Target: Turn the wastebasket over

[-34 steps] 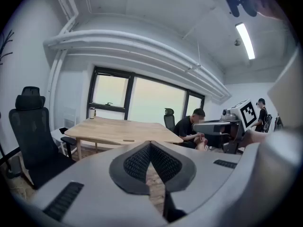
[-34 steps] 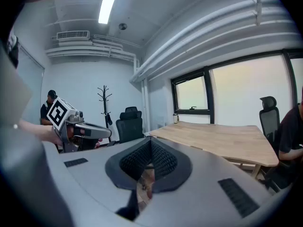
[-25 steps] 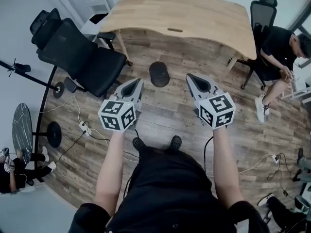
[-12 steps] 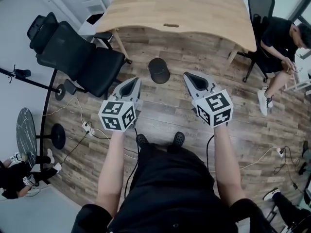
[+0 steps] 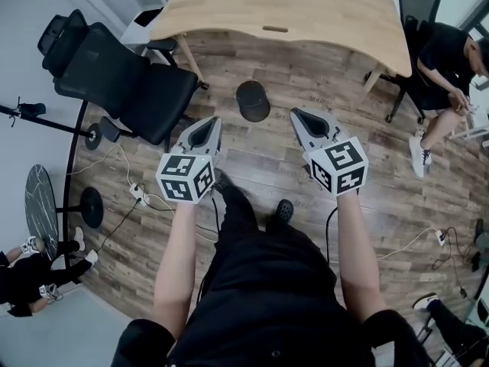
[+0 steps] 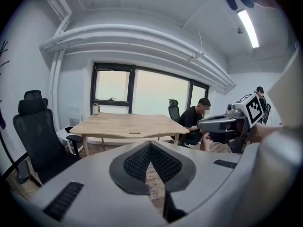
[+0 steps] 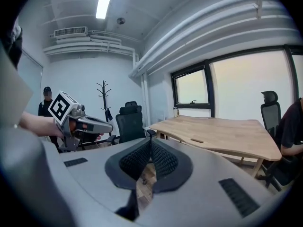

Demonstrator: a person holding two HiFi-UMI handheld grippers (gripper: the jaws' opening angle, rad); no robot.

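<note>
Both my grippers are closed with nothing between the pads: the left gripper [image 5: 211, 121] and the right gripper [image 5: 299, 115] point forward side by side, well apart from each other, above the wood-plank floor [image 5: 260, 167].

The wastebasket [image 5: 253, 101] is a dark round one standing on the floor ahead of me, between the lines of the two grippers and beyond their tips, just short of the near edge of the wooden table [image 5: 306, 14]. Bare planks lie between it and the gripper tips. From above its top is only a dark disc, and I cannot tell what is in it.

To its left, close by, a black office chair [image 5: 126, 82] stands with its seat towards the wastebasket. A table leg [image 5: 189, 61] comes down between them, further back. On the far right a person [image 5: 443, 75] sits on another chair at the table's corner. A power strip [image 5: 137, 197] with cables lies on the floor near left, beside a round stand base [image 5: 90, 206]. A bottle [image 6: 96, 109] stands on the table's far left corner.
</note>
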